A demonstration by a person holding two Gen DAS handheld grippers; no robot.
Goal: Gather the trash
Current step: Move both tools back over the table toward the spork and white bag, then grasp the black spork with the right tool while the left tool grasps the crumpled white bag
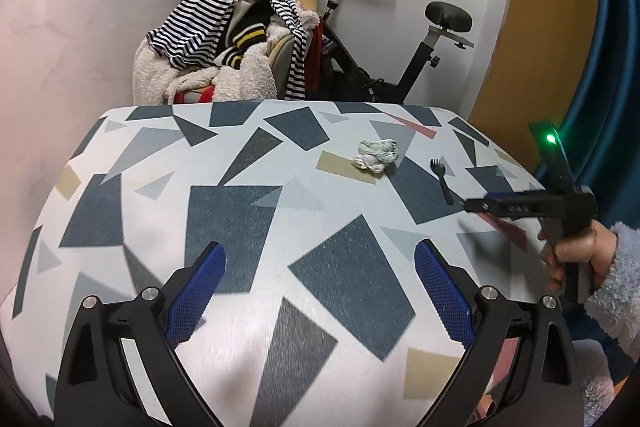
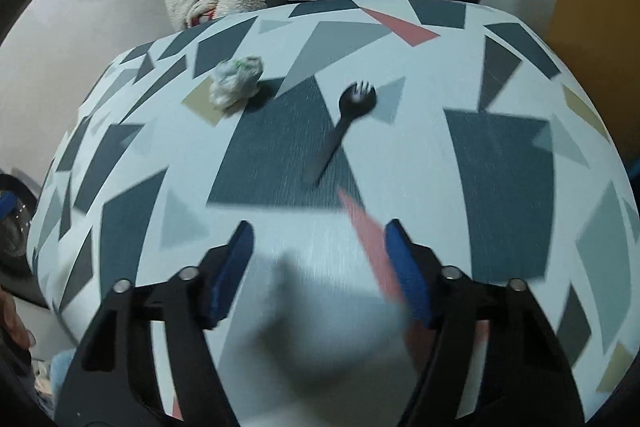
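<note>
A black spork [image 2: 349, 123] lies flat on the patterned table [image 2: 508, 163], tines toward the far edge, handle running back toward the right gripper [image 2: 320, 267] — a slight diagonal. It sits ahead of those jaws, which stand apart with nothing between them. A crumpled wad [image 2: 237, 83] rests just left of the spork, apart from it. The left gripper [image 1: 320, 291] gapes wide and empty — both pieces lie well ahead, to its right.
</note>
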